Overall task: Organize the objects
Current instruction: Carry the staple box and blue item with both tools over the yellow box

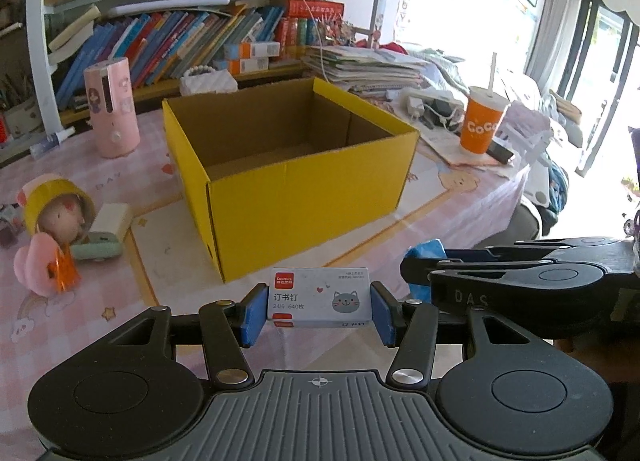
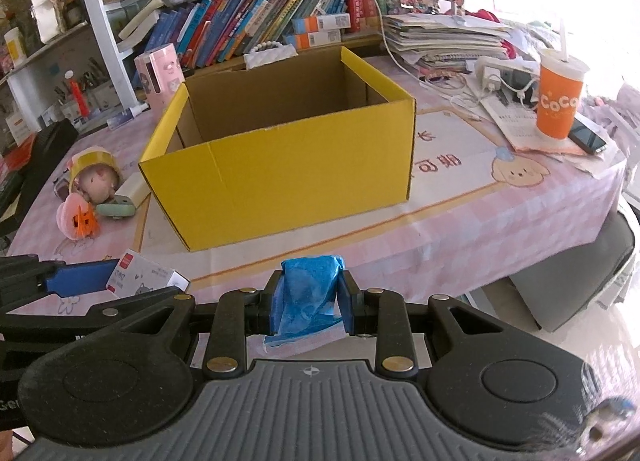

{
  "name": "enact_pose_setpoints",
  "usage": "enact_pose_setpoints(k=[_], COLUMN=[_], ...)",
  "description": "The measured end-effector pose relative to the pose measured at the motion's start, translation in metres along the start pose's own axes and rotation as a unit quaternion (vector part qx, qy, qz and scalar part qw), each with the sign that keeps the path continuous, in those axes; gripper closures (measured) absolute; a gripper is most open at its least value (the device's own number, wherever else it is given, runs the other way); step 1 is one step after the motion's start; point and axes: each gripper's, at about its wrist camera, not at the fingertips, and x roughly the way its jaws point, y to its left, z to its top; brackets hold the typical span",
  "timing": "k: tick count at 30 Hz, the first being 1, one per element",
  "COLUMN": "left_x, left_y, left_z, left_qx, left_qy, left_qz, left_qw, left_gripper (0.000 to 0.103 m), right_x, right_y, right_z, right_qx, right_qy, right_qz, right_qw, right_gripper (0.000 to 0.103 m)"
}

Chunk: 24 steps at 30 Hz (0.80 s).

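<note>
Landmark: yellow cardboard box [image 1: 288,165], open top, standing on the pink checked tablecloth [image 1: 120,165]. As far as either view reaches, its inside is bare brown cardboard.

Left gripper [image 1: 318,311]: clamped on a small white staple box [image 1: 319,297] with a cat drawing, blue pads pressed to its two short ends. It is held in the air on the near side of the yellow box, in front of the near corner and lower than the rim. The right wrist view shows the same staple box [image 2: 140,275] near the box's near left corner.

Right gripper [image 2: 310,303]: closed on a crumpled blue plastic bundle [image 2: 310,289], squeezed between the pads, loose film hanging below. It too hangs near the yellow box's front wall, beside the left gripper.

Left of the yellow box, on the cloth: yellow tape roll [image 1: 56,201], a pink plush toy [image 1: 40,265], a white block [image 1: 112,219], a pale green gadget [image 1: 96,249]. Behind its left corner, a pink cylinder [image 1: 112,107]. Well off to its right, an orange paper cup [image 1: 482,123].

Judgement: carry step, both items picked, neither yet in the box. The next move calls for raising each gripper above the front rim, travelling forward over the opening, then releasing. Going one at a time avoids the grippers fouling each other. The hanging film could snag the rim.
</note>
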Motion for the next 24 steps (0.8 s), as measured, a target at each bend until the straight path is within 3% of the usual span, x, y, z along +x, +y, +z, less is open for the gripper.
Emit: enact_pose_setpoints(k=[14,24], left_x=[0.010,0.021], left_y=[0.004,0.001], left_z=[0.036,0.073], left_qx=[0.000,0.011], left_qy=[-0.051,-0.094], left_qz=[0.016,0.039], left_qw=[0.9986,0.9947], left_gripper=[0.051,0.051], right_x=[0.017,0.026], right_y=[-0.007,-0.015], right_z=[0.042,0.092], right_qx=[-0.027,-0.047], right_qy=[-0.024,-0.074], right_qz=[0.009,0.034], right_qw=[0.999,0.996], right_gripper=[0.077,0.077])
